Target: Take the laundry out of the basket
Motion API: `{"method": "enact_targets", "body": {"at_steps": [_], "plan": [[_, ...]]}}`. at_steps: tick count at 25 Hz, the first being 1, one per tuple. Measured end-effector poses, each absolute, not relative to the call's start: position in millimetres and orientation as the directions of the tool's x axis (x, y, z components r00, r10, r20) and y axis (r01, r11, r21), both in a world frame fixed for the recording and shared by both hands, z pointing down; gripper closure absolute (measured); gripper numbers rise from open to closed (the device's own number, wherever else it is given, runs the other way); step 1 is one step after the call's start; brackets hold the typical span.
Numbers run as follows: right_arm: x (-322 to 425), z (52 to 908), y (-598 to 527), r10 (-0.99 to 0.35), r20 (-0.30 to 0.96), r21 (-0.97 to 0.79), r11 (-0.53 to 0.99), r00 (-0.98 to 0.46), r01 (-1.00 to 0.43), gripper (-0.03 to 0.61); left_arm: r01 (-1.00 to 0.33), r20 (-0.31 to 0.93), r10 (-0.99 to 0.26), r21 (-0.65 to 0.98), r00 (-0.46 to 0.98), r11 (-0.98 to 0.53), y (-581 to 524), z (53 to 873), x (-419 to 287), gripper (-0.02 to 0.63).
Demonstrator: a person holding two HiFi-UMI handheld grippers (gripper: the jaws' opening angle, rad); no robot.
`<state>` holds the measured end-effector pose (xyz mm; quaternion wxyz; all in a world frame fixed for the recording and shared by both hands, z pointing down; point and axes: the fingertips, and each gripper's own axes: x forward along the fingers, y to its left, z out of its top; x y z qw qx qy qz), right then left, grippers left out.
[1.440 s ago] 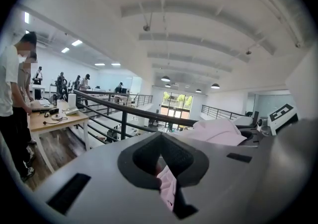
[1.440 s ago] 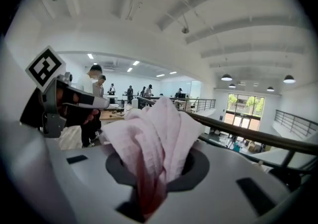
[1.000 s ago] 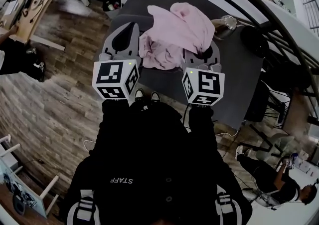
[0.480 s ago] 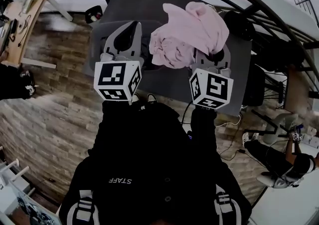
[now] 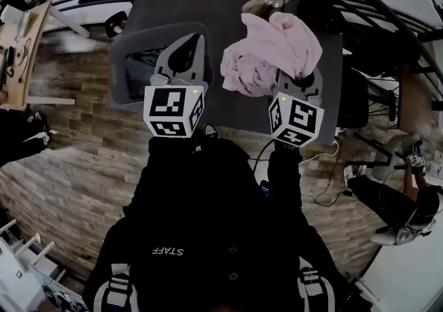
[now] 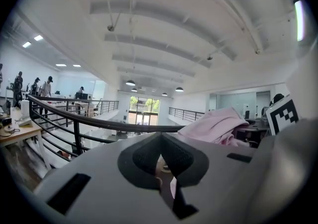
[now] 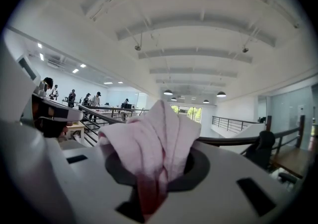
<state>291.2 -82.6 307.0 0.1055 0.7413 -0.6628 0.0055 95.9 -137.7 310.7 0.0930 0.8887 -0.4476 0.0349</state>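
Laundry, one pink garment (image 5: 273, 51), has been carried off the basket (image 5: 121, 61) toward the surface's right edge, pinched in the right hand-held gripper (image 5: 297, 81). The left hand-held gripper (image 5: 194, 44) is closed and empty. Extraction looks done; setting down remains.

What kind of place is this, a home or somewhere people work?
Probably an open-plan office or lab, seemingly on an upper gallery: a black railing runs along the edge, people stand beyond a desk, and pendant lamps hang under a high white ceiling.
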Motion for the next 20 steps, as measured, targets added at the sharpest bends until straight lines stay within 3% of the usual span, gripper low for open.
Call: {"method": "enact_targets", "body": {"at_steps": [20], "plan": [[330, 496, -87, -0.914, 0.379, 0.162, -0.088, 0.144, -0.983, 0.476, -0.811, 0.344, -0.737, 0.170, 0.582, -0.560, -121, 432, 126, 0.612]]}}
